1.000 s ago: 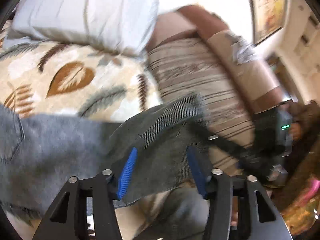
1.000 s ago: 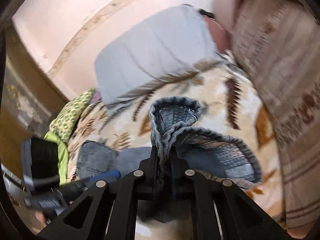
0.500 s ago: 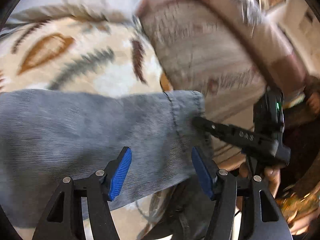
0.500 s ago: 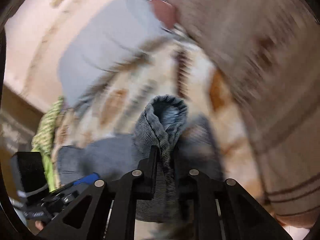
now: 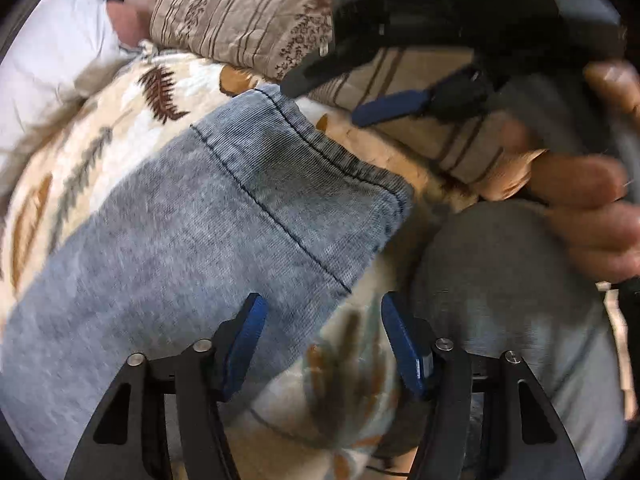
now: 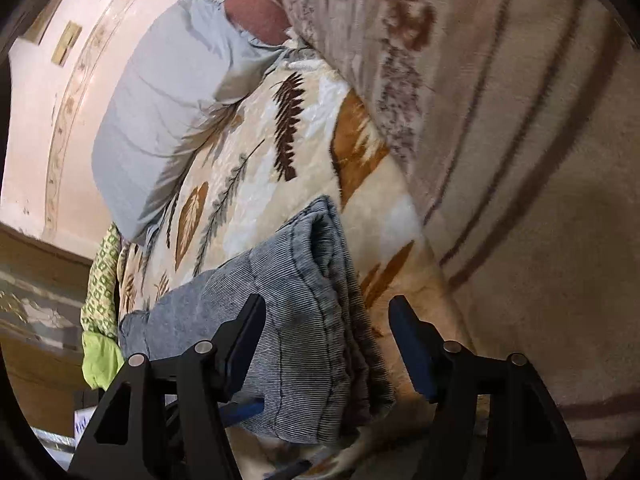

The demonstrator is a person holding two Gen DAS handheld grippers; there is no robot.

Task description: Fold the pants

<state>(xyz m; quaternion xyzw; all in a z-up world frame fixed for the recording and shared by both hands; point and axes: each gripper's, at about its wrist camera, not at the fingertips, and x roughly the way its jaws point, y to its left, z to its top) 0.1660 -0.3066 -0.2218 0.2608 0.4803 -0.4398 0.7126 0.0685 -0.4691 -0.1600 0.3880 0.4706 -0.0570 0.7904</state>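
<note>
- The left gripper [image 5: 322, 338] fills the bottom centre of the left wrist view with its jaws spread apart and nothing between the blue pads [image 5: 246, 336]; the gap frames bare blanket.
- The left pad overlaps the near edge of the jeans [image 5: 192, 232], though whether it touches the cloth cannot be told.
- The jeans lie flat across the left and centre of that view, a stitched hem [image 5: 336, 156] running diagonally toward the upper right.
- Under them is a cream leaf-print blanket [image 5: 132, 120].
- At the upper right of the left wrist view the right gripper [image 5: 390, 106] shows its open jaws, with the person's hand [image 5: 592, 196] on its handle at the right edge.
- A grey-clad knee [image 5: 500, 280] sits at lower right; a striped beige blanket [image 5: 248, 12] is at the top, and a white pillow [image 5: 52, 48] at upper left.
- In the right wrist view the right gripper [image 6: 328, 338] is also open, gripping nothing, low over the folded jeans edge [image 6: 304, 300].
- The jeans run to the lower left over the leaf-print blanket [image 6: 256, 152].
- The pillow [image 6: 160, 112] lies at upper left, the striped blanket [image 6: 500, 120] at right, a green cloth [image 6: 100, 320] at the left edge.
</note>
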